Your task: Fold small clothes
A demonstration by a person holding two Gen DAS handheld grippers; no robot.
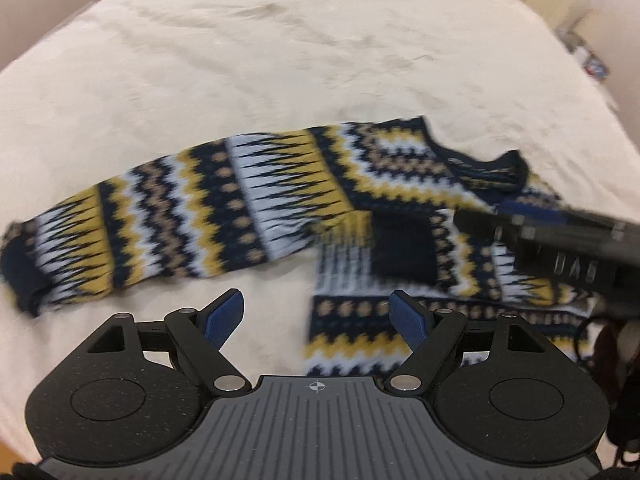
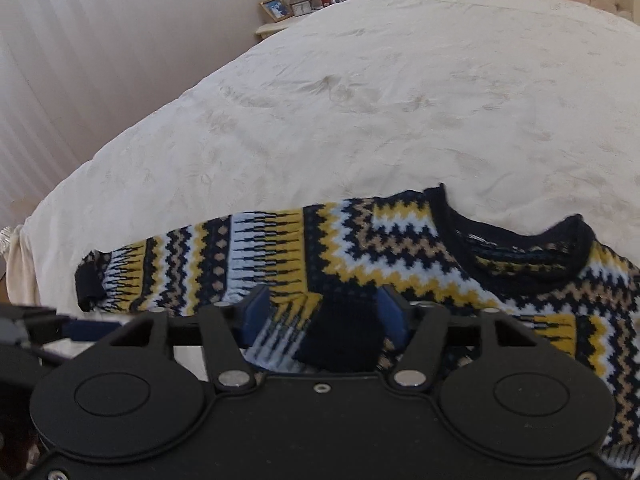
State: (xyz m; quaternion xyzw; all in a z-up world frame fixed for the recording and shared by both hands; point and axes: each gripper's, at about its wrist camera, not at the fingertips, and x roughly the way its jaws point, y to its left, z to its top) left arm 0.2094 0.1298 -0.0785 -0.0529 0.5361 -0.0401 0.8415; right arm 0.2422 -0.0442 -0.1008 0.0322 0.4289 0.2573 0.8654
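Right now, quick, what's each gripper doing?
Left gripper: open, holding nothing.
Right gripper: open around the dark cuff of the navy, yellow and white zigzag knit sweater, pads not pressing it.

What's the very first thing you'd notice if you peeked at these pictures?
The zigzag sweater in navy, yellow and white, spread on the cream bed. One sleeve stretches out to the left; the other is folded across its middle, dark cuff between the open right gripper fingers.

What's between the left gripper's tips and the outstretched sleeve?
In the left wrist view, only bare cream bedspread separates the left gripper from the navy, yellow and white patterned knit sweater's sleeve.
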